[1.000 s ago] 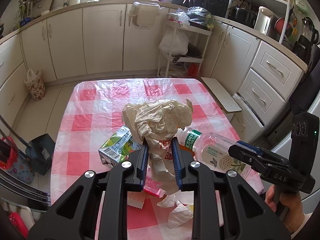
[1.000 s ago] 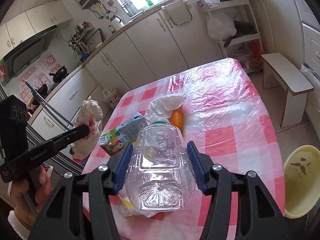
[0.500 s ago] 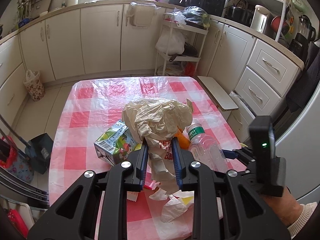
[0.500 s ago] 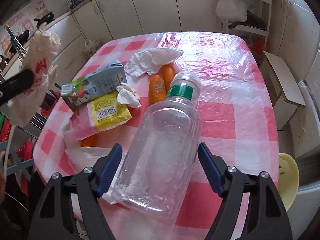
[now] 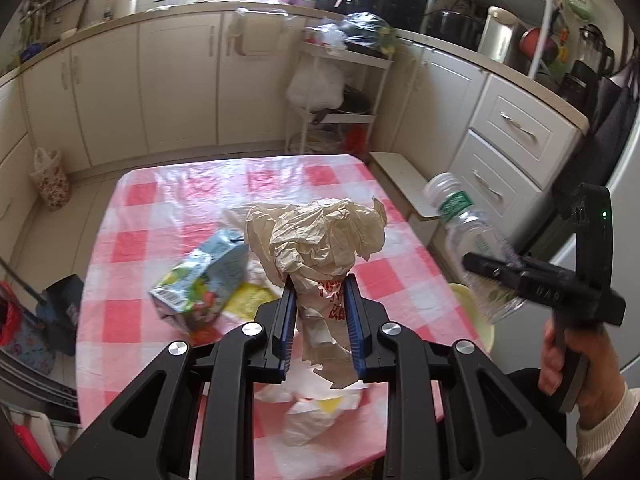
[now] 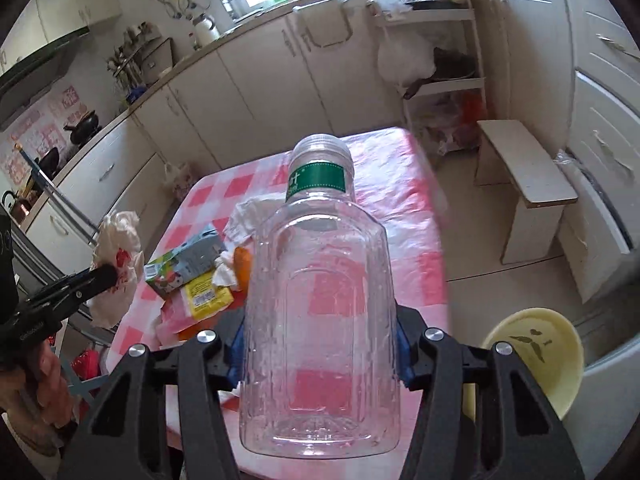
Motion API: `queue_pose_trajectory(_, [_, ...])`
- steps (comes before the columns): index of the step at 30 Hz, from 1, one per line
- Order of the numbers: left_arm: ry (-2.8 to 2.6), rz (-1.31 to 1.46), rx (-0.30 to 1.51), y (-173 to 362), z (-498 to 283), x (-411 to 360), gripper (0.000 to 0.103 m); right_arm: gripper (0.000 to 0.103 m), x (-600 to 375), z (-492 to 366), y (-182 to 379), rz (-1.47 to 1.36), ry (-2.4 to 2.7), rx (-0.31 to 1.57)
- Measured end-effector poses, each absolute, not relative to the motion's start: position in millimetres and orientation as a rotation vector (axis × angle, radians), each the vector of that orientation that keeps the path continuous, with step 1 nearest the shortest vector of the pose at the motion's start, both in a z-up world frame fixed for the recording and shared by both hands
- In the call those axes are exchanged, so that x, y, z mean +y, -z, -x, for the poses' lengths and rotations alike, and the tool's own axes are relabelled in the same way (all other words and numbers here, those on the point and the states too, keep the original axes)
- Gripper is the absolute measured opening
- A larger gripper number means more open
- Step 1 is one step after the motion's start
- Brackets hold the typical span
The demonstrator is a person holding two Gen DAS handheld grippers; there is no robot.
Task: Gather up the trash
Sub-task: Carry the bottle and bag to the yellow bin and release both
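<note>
Both claws are gripping trash above the checked table.

Nearest you, the table (image 5: 132, 248) is wearing a pink-and-white checked cover under clear plastic, with a milk carton (image 5: 200, 284), a yellow packet (image 6: 206, 294), crumpled tissues (image 6: 250, 214) and an orange piece (image 6: 243, 264) lying together on it. Just off its right edge a pale yellow bin (image 6: 536, 356) is standing on the floor, and beyond it a low white stool (image 6: 520, 168). Cream cabinets (image 5: 176, 88) and a wire rack (image 5: 340, 92) are lining the far wall under the window. Your left gripper (image 5: 320, 316) is pinching a crumpled paper bag (image 5: 316, 240) between nearly closed pads. Your right gripper (image 6: 320, 348), its jaws having just been closing, is clamping an empty plastic bottle (image 6: 320, 312), cap pointing away, lifted off the table.
</note>
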State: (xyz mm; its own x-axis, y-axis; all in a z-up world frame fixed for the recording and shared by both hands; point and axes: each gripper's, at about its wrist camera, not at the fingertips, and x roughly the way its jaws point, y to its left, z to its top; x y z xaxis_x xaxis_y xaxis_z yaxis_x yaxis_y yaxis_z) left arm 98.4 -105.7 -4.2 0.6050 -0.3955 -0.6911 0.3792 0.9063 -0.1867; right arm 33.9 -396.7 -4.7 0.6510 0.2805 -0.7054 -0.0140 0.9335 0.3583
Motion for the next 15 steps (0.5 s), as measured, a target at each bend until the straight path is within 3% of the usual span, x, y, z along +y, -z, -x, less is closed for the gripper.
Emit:
queue_pose_trajectory(4, [0.538,-0.004,0.834,12,-91,-146,0.022,0.055,-468,-6,37,-0.375,-0.027,0.929])
queue_pose_trajectory(12, [0.743,-0.126,0.923,38,-89,-258,0.022,0.056,-540,1,166,-0.575,0.122,1.119])
queue_pose_trajectory(15, [0.820,-0.177,0.976,55,-92,-306,0.022,0.063,-558,4,183,-0.674,0.175,1.098])
